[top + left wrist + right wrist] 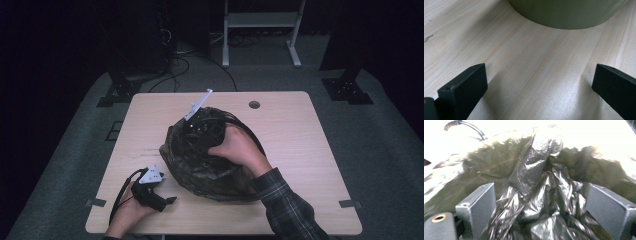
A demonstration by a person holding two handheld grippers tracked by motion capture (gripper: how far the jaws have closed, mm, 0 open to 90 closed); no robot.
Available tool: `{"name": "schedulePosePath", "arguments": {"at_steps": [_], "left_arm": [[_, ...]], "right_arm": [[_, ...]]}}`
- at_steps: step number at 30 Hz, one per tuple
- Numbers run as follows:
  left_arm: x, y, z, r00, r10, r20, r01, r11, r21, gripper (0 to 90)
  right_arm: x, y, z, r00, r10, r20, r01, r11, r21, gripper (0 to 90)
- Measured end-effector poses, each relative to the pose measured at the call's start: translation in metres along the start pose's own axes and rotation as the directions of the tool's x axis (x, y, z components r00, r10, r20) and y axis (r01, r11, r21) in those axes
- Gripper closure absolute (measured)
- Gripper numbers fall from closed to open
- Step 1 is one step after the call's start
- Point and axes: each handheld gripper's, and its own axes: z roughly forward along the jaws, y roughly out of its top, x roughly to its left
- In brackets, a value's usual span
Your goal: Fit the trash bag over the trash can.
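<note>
Item: crumpled dark plastic bin liner (pixel 210 160) over a round olive bin (pixel 566 12), frame centre. My right gripper (pixel 541 202), jaws apart, is buried in its folds; left gripper (pixel 167 201), jaws apart, idle at lower left. Step: lining. Next, I judge: pinch a fold, spread it.

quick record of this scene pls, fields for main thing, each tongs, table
main thing: dark crinkled plastic bag lining a round green bin, at mid table
right tongs: open, jaws pushed down into the bag's folds, hand on top of the bag
left tongs: open, resting on the table near its front left, pointed at the bin, touching nothing
table: pale wood, small round hole near the far edge
cable: trails from the left tongs
</note>
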Motion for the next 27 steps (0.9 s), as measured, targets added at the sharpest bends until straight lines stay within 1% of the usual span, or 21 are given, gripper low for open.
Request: {"name": "schedulePosePath", "arguments": {"at_steps": [2,3,7,10,12,13,16,19,23,27], "left_arm": [[0.0,0.0,0.0,1.0,0.0,0.0,0.0,1.0,0.001,0.0],[0.0,0.0,0.0,1.0,0.0,0.0,0.0,1.0,0.0,0.0],[0.0,0.0,0.0,1.0,0.0,0.0,0.0,1.0,0.0,0.0],[0.0,0.0,0.0,1.0,0.001,0.0,-0.001,1.0,0.0,0.0],[0.0,0.0,0.0,1.0,0.001,0.0,-0.001,1.0,0.0,0.0],[0.0,0.0,0.0,1.0,0.0,0.0,0.0,1.0,0.0,0.0],[0.0,0.0,0.0,1.0,0.001,0.0,-0.001,1.0,0.0,0.0],[0.0,0.0,0.0,1.0,0.0,0.0,0.0,1.0,0.0,0.0],[0.0,0.0,0.0,1.0,0.0,0.0,0.0,1.0,0.0,0.0],[0.0,0.0,0.0,1.0,0.0,0.0,0.0,1.0,0.0,0.0]], "right_arm": [[0.001,-0.006,-0.011,0.9999,0.01,0.007,-0.01,1.0,-0.019,8.9],[0.001,-0.009,-0.015,0.9999,0.005,0.012,-0.005,0.999,-0.031,8.9],[0.004,-0.022,-0.03,0.9997,0.014,0.022,-0.012,0.998,-0.067,8.9],[0.005,-0.034,-0.04,0.9994,0.019,0.029,-0.016,0.995,-0.098,8.9],[0.005,-0.043,-0.049,0.9988,0.024,0.044,-0.019,0.992,-0.121,8.9],[0.006,-0.048,-0.052,0.9985,0.029,0.046,-0.022,0.99,-0.14,8.9],[0.007,-0.059,-0.062,0.9978,0.04,0.053,-0.031,0.985,-0.169,8.9],[0.007,-0.071,-0.072,0.9965,0.059,0.06,-0.045,0.978,-0.202,8.9],[0.008,-0.086,-0.08,0.995,0.075,0.067,-0.058,0.972,-0.228,8.9],[0.01,-0.102,-0.091,0.9939,0.088,0.067,-0.066,0.958,-0.281,8.9]]}}
